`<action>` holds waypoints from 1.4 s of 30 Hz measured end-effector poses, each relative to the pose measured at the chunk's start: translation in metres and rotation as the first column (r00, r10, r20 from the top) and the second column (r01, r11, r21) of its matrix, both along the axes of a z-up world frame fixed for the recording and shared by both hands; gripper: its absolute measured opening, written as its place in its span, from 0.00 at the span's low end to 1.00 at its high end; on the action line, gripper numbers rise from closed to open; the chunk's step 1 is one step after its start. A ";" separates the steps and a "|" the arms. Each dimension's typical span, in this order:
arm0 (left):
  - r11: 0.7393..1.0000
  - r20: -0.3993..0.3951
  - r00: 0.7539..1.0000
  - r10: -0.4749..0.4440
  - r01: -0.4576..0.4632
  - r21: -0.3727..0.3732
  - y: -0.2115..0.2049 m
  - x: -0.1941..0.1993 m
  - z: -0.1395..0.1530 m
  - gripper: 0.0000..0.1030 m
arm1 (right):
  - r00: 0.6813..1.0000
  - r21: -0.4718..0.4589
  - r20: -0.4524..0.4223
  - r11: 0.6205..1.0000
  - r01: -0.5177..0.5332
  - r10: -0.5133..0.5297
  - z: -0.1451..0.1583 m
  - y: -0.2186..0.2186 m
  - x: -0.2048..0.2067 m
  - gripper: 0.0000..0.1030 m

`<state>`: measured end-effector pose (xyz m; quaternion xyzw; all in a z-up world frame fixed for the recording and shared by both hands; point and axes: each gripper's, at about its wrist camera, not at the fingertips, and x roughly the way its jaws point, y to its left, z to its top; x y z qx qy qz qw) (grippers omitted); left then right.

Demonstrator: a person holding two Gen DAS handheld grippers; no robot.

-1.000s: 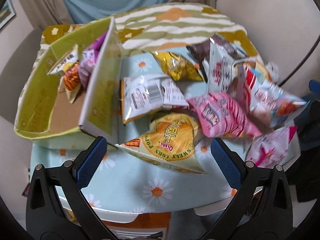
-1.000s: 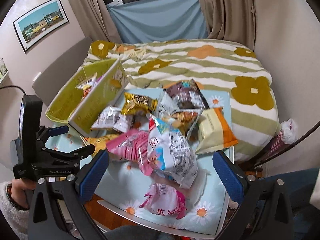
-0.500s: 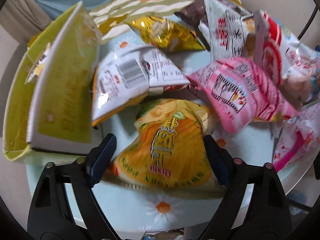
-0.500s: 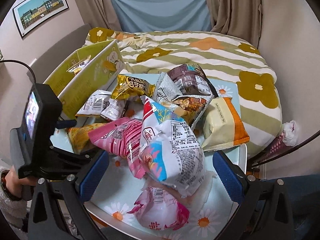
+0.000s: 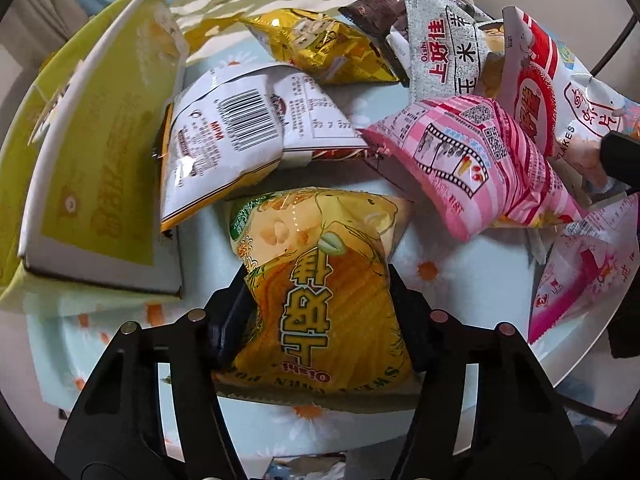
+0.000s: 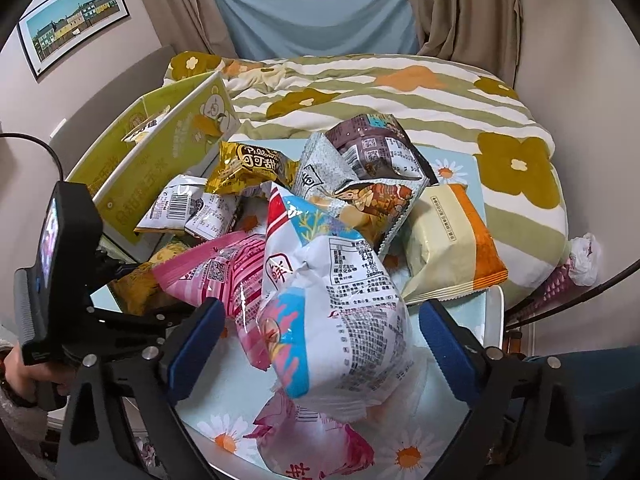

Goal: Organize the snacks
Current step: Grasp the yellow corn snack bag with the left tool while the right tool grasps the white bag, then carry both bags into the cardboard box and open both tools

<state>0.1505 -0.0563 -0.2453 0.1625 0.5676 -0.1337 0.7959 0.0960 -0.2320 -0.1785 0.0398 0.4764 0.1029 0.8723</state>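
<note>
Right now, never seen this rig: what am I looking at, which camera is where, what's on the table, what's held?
No robot here. A person carries a hand-held gripper in each hand, each with a fisheye camera looking along its two fingers, so each picture is one gripper's own view.

In the left view, the left hand-held gripper is closing, its fingers pinching the sides of a yellow corn-snack bag. In the right view, the right hand-held gripper has begun closing around a white and blue bag, with gaps still showing at both pads.

The daisy-print table carries a heap of snack bags, among them a pink bag and a gold bag. Beside it stands a green box already holding a few packs.
</note>
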 end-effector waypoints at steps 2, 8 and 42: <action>1.000 -0.002 1.000 0.010 -0.010 -0.008 0.006 -0.005 0.001 0.57 | 1.000 0.000 -0.009 1.000 -0.006 0.006 -0.003 0.000 0.002 0.90; 1.000 -0.004 1.000 0.025 -0.026 -0.018 0.009 -0.013 0.004 0.56 | 1.000 0.009 -0.021 1.000 -0.016 0.016 -0.013 0.000 0.007 0.88; 0.987 0.105 0.984 0.141 -0.131 -0.089 0.027 -0.066 0.085 0.55 | 0.998 0.072 0.043 0.996 -0.056 0.053 0.023 -0.010 -0.014 0.48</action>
